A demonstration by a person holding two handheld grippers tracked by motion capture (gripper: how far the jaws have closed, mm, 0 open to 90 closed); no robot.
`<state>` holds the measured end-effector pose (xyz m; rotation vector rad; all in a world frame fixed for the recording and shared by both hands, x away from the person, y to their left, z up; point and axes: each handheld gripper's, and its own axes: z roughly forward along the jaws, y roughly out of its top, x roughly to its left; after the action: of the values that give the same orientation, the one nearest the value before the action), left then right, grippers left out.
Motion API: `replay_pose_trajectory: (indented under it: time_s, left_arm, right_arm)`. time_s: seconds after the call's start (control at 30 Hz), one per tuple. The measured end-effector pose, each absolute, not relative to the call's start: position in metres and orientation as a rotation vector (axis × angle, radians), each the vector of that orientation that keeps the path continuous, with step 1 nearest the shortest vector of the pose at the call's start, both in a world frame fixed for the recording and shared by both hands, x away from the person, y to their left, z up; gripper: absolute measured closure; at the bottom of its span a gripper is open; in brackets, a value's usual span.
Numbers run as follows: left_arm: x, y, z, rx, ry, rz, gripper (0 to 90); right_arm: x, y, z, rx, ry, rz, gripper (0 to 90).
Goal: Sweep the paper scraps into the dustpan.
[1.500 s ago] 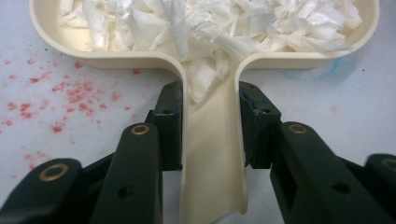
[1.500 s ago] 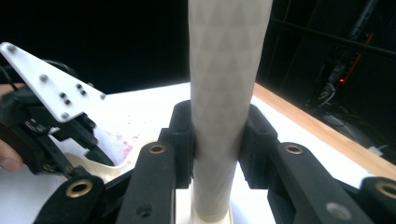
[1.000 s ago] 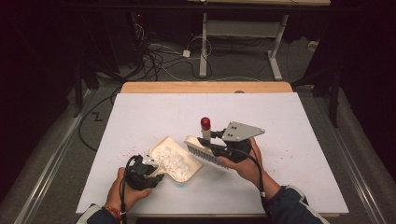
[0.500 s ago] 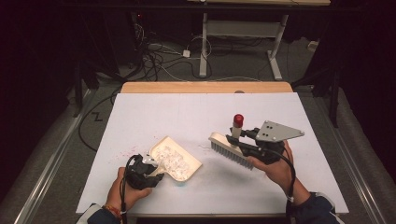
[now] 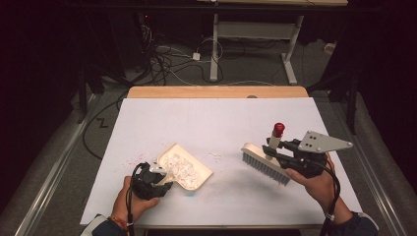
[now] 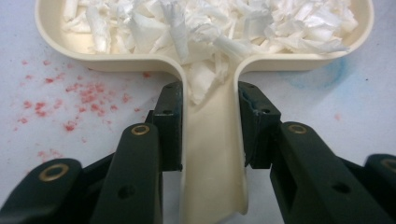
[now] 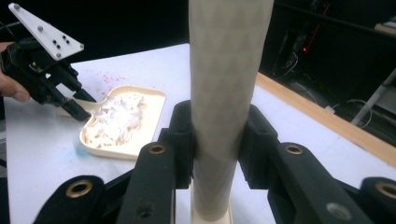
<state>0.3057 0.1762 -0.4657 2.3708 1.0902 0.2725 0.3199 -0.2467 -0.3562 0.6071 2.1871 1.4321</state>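
A cream dustpan [image 5: 186, 167] full of white paper shreds [image 6: 210, 25] lies on the white table [image 5: 216, 123] at the front left. My left gripper [image 5: 156, 178] is shut on the dustpan's handle [image 6: 212, 149], one pad against each side. At the front right my right gripper [image 5: 278, 153] is shut on the handle [image 7: 224, 93] of a cream hand brush [image 5: 265, 164] with a red cap [image 5: 279, 129]; the bristles hang just above the table. In the right gripper view the dustpan [image 7: 122, 122] and the left gripper [image 7: 81, 109] show farther off.
Red crumbs [image 6: 70, 100] are scattered on the table left of the dustpan, and a few white scraps [image 5: 214, 155] lie between pan and brush. A wooden edge [image 5: 216, 92] runs along the table's far side. Cables and desk legs [image 5: 215, 44] stand on the floor beyond.
My right gripper has carried the brush away from the dustpan toward the right side of the table. The left gripper and dustpan have stayed put.
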Motion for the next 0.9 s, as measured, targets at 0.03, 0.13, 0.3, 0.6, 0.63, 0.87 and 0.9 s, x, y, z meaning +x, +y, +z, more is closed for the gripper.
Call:
replay_pose_trajectory:
  time_s: [0.03, 0.13, 0.3, 0.6, 0.63, 0.87, 0.9]
  left_arm:
    - [0.306, 0.176, -0.465, 2.368, 1.088, 0.274, 63.1]
    - [0.305, 0.178, -0.464, 2.362, 1.092, 0.274, 63.2]
    - [0.306, 0.181, -0.465, 2.344, 1.109, 0.272, 63.2]
    - [0.310, 0.185, -0.463, 2.322, 1.140, 0.277, 63.2]
    - [0.310, 0.186, -0.463, 2.317, 1.144, 0.277, 63.2]
    - [0.310, 0.190, -0.462, 2.300, 1.162, 0.287, 63.2]
    - [0.309, 0.190, -0.462, 2.298, 1.164, 0.288, 63.2]
  right_arm:
    - [0.319, -0.250, -0.357, 0.613, 2.193, 1.430, 70.3]
    - [0.317, -0.258, -0.359, 0.634, 2.202, 1.421, 70.3]
    - [0.312, -0.270, -0.362, 0.657, 2.213, 1.406, 70.3]
    - [0.297, -0.291, -0.363, 0.677, 2.228, 1.417, 70.3]
    - [0.295, -0.293, -0.363, 0.675, 2.227, 1.421, 70.3]
    - [0.288, -0.300, -0.364, 0.677, 2.238, 1.428, 70.3]
    - [0.288, -0.300, -0.364, 0.676, 2.242, 1.430, 70.3]
